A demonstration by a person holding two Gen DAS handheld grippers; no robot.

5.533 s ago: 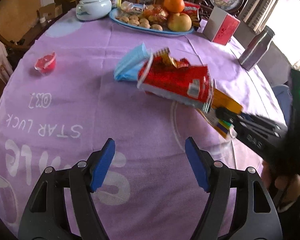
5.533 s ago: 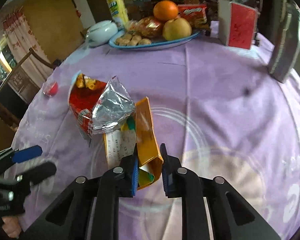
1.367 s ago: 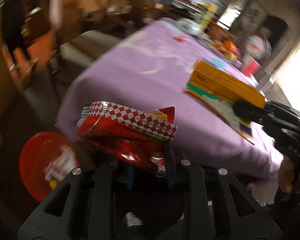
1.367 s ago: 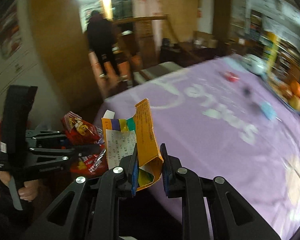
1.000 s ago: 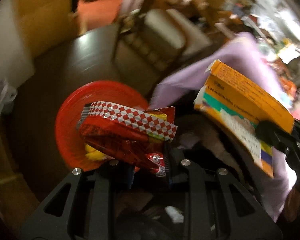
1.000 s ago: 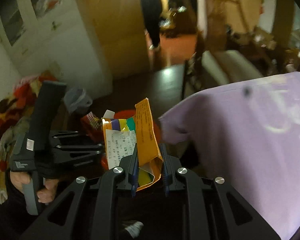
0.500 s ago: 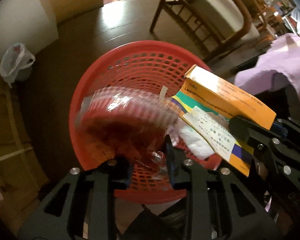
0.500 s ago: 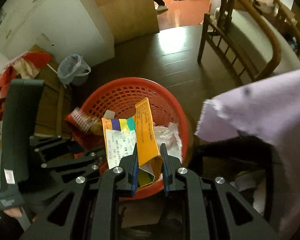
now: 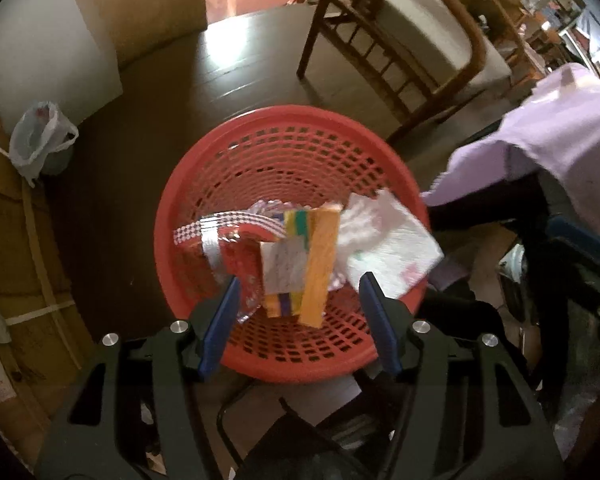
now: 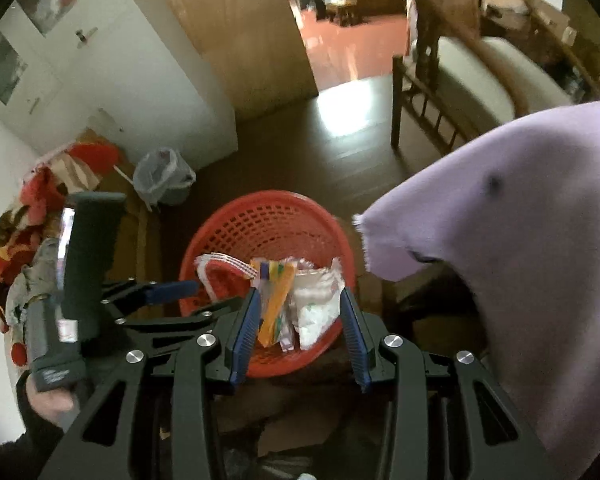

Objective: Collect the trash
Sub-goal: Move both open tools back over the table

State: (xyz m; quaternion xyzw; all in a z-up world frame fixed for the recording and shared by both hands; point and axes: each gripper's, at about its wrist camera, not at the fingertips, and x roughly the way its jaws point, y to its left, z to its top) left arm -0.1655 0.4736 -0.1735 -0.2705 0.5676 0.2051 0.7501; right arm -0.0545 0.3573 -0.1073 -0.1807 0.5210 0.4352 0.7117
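Observation:
A red mesh basket (image 9: 284,136) stands on the dark floor, also in the right wrist view (image 10: 260,216). In it lie the red snack bag (image 9: 236,256), the orange box (image 9: 316,264) and a white tissue pack (image 9: 384,248). The box (image 10: 276,292) and the snack bag (image 10: 224,272) show in the right wrist view too. My left gripper (image 9: 300,320) is open and empty above the basket's near rim. My right gripper (image 10: 298,328) is open and empty above the basket, to the right of the left gripper (image 10: 172,300).
A wooden chair (image 9: 412,40) with a pale cushion stands beyond the basket. The purple tablecloth (image 10: 520,240) hangs at the right. A small bin with a white plastic bag (image 9: 40,136) stands at the left by a white cabinet (image 10: 100,80). Cardboard lies at far left.
Both grippers have opened. The red snack bag and the orange box have dropped into the red basket. Before that, both were carried from the table down to the basket.

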